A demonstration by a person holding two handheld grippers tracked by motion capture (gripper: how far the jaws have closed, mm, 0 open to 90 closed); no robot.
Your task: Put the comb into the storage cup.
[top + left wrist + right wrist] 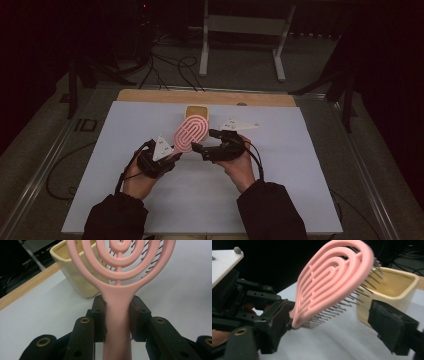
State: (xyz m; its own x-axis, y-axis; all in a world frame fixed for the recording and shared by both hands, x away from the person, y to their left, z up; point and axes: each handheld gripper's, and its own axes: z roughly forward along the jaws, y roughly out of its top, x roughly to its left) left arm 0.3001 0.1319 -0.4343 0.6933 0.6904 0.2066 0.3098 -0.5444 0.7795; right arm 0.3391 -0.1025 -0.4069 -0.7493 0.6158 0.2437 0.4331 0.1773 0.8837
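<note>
While the brush point(190, 133) hangs tilted above the table point(280, 200), just before the cup point(196, 112), the left gripper point(117, 317) clamps its handle. The right gripper point(200, 141) stands wide, jaws either side of the brush head, not pressing. Best to keep the handle grip firm and close the right on the head's rim, clear of the bristles.

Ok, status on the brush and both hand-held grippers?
Left hand-held gripper shut on brush handle. Right hand-held gripper open beside the brush head. Cream pot just behind.
</note>
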